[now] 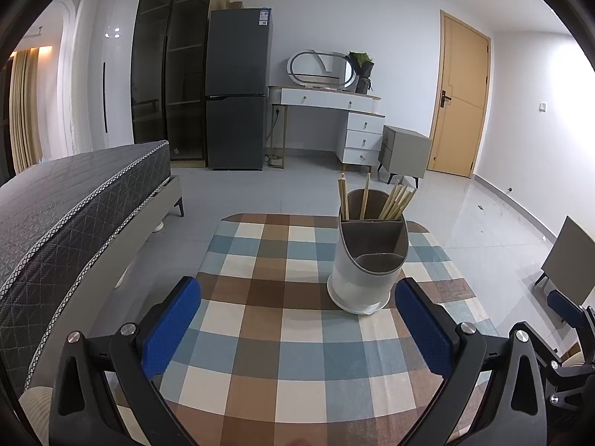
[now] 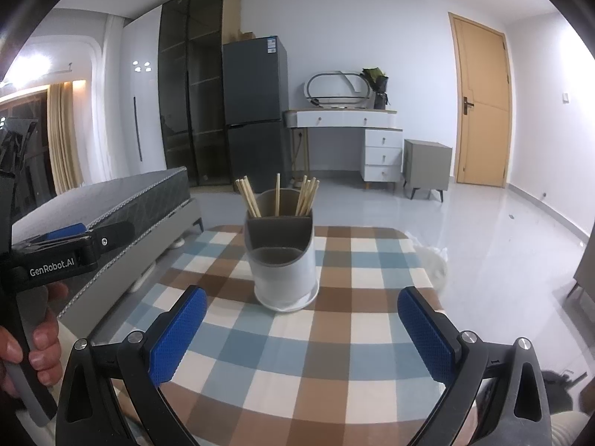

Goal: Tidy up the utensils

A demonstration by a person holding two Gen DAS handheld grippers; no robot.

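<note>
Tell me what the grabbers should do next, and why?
Probably just pull back: all the wooden chopsticks already stand in the back compartment of the white and grey utensil holder, and the left gripper and right gripper are open, holding nothing.

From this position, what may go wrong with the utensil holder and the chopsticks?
1. The utensil holder is tall, with chopsticks only in its back compartment; a nudge from either open gripper might tip it.
2. It stands toward the far end of the checkered tablecloth; a push could slide it further.
</note>
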